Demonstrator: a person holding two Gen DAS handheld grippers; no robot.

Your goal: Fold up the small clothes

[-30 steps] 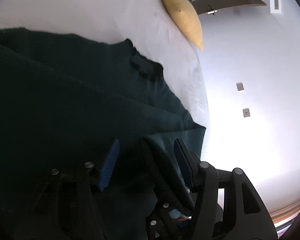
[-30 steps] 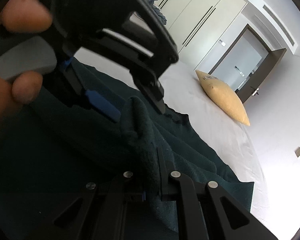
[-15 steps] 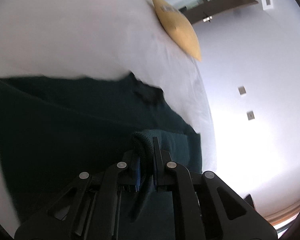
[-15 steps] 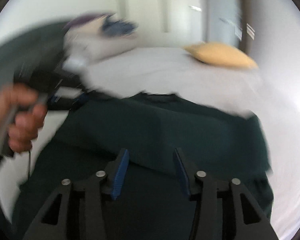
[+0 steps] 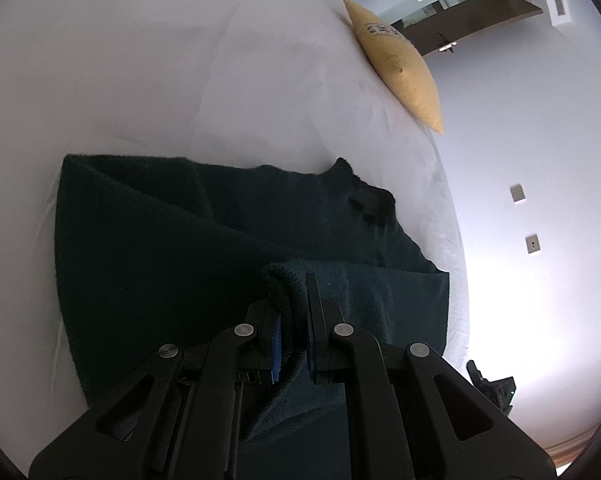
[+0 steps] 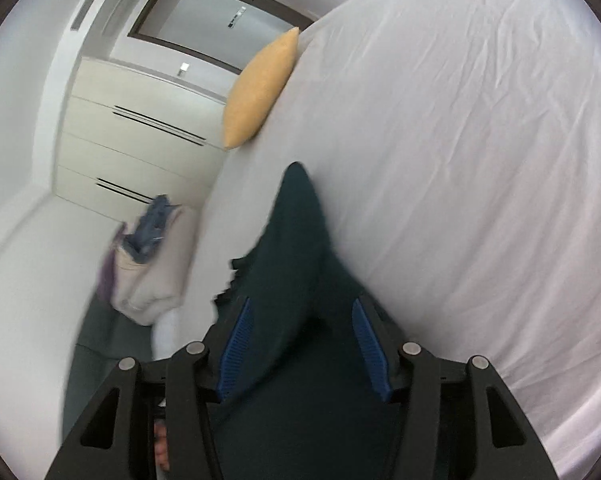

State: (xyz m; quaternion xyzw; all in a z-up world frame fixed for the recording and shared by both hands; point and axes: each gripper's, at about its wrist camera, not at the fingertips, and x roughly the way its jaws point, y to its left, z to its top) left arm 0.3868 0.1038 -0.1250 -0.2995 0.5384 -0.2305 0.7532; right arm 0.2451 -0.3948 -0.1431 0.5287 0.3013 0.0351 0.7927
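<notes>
Left hand-held gripper (image 5: 291,312) still clamping sweater (image 5: 160,240) fold, right hand-held gripper (image 6: 304,344) stays spread, swung aside.

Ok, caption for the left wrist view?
Left gripper clamped on a fold of dark green sweater over the white bed.

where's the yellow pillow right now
The yellow pillow lies at the far edge of the white bed, upper right in the left wrist view, well beyond the dark green sweater and below the dark-framed doorway.
</notes>
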